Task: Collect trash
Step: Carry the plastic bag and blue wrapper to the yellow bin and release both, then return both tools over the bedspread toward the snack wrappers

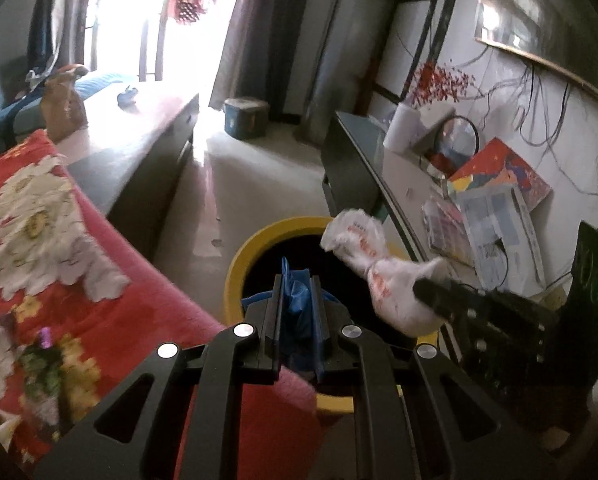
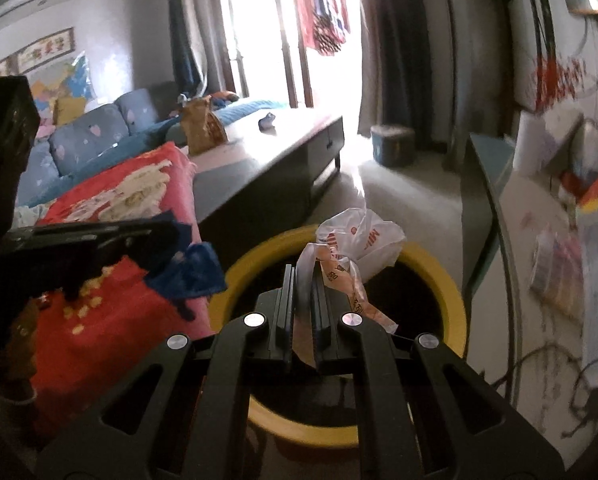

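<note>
Living room with a bright balcony door at 12 o'clock, a long dark coffee table (image 2: 259, 168) running back toward it, and a red flowered blanket (image 1: 59, 248) filling my 9 o'clock side. Straight ahead and low sits the yellow-rimmed bin (image 2: 439, 280), dark inside.

My left gripper (image 1: 297, 292) is clamped nearly shut on a crumpled blue bag (image 1: 295, 304), which sits above the bin's near edge in the left wrist view. My right gripper (image 2: 303, 280) is squeezed tight on a white plastic bag with red print (image 2: 359, 240), bunched end between the jaws, puffy end sticking out over the bin's far rim at 12 o'clock. From the left camera that white bag hangs at about 3 o'clock. A cluttered side desk (image 1: 419, 184) with papers runs along 2 o'clock.
</note>
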Demonstrator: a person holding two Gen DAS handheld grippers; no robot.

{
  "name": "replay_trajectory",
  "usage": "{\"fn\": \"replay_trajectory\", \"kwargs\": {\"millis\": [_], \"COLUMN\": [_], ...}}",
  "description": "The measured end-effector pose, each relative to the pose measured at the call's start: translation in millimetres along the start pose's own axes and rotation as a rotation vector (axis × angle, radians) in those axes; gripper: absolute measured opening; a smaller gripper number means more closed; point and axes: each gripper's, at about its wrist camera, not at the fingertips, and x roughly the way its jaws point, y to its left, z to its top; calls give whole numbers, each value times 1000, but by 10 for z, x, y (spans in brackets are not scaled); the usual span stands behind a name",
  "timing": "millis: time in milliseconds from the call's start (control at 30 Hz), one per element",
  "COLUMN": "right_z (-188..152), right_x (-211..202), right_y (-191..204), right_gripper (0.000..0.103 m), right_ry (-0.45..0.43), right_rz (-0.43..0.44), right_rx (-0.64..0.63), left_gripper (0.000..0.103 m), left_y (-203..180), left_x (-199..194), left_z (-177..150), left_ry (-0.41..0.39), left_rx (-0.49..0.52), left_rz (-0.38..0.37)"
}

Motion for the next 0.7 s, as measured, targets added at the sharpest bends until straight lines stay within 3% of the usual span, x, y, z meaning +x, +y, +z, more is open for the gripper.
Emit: {"fn": "replay_trajectory", "kwargs": {"millis": [67, 100, 133, 167, 200, 300, 433, 500, 700], "right_z": [-61, -83, -114, -139, -151, -190, -183, -165, -56], "right_x": [61, 67, 60, 40, 27, -39, -103, -124, -194], "right_y": [-123, -176, -249, -301, -327, -403, -452, -459, -456], "right_gripper": [13, 26, 30, 34, 43, 58, 63, 71, 72], "right_ry": [29, 34, 35, 32, 31, 14, 4, -4, -24], "right_rz": [13, 8, 4, -3, -9, -31, -37, -45, -47], "right_rx": [42, 66, 97, 118, 126, 146, 172, 171, 181], "left_gripper": [17, 35, 49, 71, 80, 96, 96, 96, 96], "left_y": [-55, -73, -83, -90, -93, -77, 1, 64, 217], "left_x": [115, 160, 185, 193, 189, 145, -11, -125, -403], "left_z": [22, 35, 43, 46, 46, 40, 23, 2, -30], "left_ry": [5, 6, 4, -2, -12, -22, -49, -69, -111], "left_rx": [9, 9, 10, 10, 8, -10, -43, -63, -111], "left_rz": [-13, -17, -17, -14, -10, 0, 17, 37, 61]}}
